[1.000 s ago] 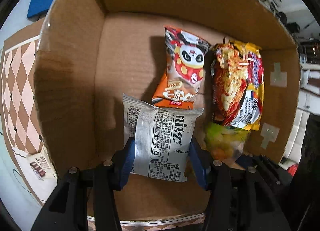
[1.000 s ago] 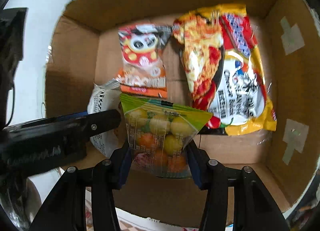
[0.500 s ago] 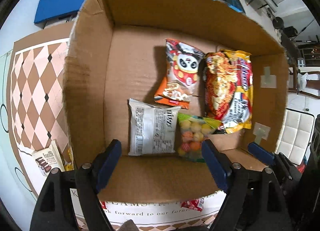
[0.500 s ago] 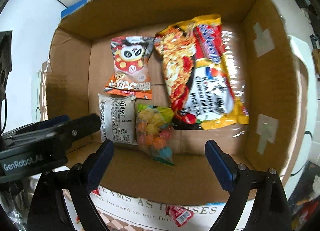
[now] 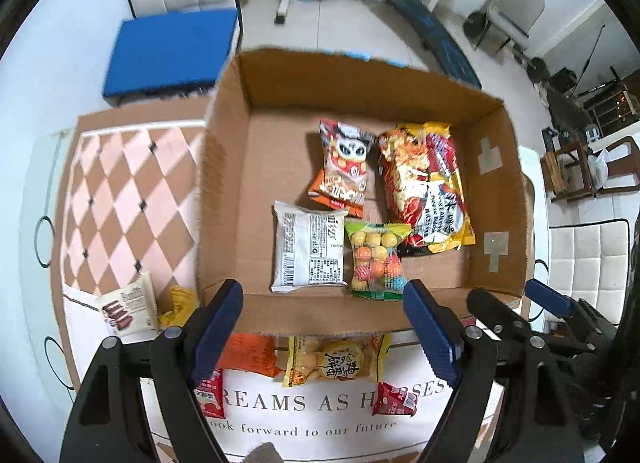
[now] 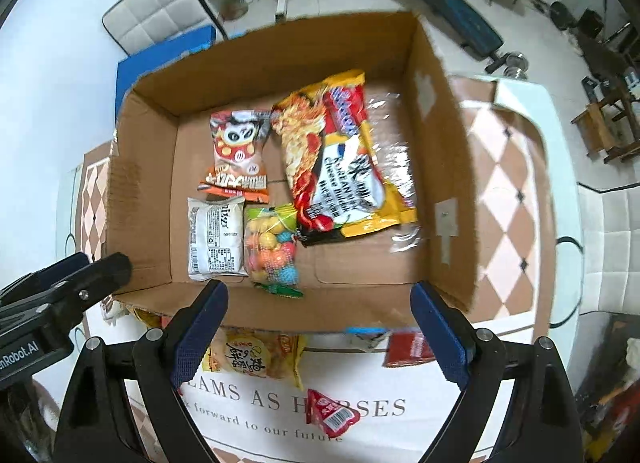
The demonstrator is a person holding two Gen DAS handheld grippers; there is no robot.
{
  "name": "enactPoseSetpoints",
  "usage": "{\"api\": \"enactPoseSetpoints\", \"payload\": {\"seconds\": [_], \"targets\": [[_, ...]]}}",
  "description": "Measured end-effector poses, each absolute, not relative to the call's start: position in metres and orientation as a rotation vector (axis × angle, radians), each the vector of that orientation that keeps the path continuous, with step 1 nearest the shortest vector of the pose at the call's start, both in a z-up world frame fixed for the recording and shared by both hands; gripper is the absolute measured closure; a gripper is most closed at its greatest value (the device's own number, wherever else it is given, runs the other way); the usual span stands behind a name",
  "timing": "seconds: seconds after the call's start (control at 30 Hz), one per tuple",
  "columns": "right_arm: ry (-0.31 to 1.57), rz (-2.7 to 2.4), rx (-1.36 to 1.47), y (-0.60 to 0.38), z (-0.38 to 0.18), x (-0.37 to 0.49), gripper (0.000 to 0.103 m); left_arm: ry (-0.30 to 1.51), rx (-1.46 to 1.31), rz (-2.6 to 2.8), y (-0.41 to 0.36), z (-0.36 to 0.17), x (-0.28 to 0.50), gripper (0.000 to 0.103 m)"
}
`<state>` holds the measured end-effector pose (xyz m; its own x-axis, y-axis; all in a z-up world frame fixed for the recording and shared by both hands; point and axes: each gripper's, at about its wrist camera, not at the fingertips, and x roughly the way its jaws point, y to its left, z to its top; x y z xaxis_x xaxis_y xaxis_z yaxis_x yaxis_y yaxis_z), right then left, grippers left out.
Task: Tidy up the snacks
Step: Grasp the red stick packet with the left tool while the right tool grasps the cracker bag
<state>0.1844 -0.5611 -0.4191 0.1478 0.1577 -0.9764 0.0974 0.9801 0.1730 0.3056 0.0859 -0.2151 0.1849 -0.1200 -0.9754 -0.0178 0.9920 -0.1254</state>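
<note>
An open cardboard box (image 5: pixel 224 191) holds a white packet (image 5: pixel 308 251), a bag of coloured candy balls (image 5: pixel 378 259), a panda snack bag (image 5: pixel 344 167) and a noodle pack (image 5: pixel 424 187). My left gripper (image 5: pixel 324 291) hangs open above the box's near wall, nothing between its blue pads. The right gripper (image 6: pixel 320 289) is open too, above the same wall, clear of the white packet (image 6: pixel 218 239) and candy bag (image 6: pixel 272 251). Each gripper shows at the edge of the other's view.
On the tablecloth in front of the box lie a yellow biscuit bag (image 5: pixel 336 359), an orange packet (image 5: pixel 250 355) and small red packets (image 5: pixel 394 399). A white wafer packet (image 5: pixel 128 307) lies left of the box. Chairs and gym gear stand beyond the table.
Both grippers opened and let go: the white packet and the candy bag now lie on the box floor. Both hands rose and drew back over the near wall.
</note>
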Motion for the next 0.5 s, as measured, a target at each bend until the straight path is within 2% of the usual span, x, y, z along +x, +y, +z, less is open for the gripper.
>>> {"api": "enactPoseSetpoints", "payload": {"seconds": [0.23, 0.5], "targets": [[1.342, 0.050, 0.240, -0.566, -0.378, 0.156, 0.008, 1.264, -0.116, -0.067, 0.086, -0.183, 0.277, 0.021], [1.326, 0.111, 0.265, -0.554, -0.366, 0.135, 0.008, 1.199, -0.106, -0.013, 0.107, -0.168, 0.254, 0.021]]}}
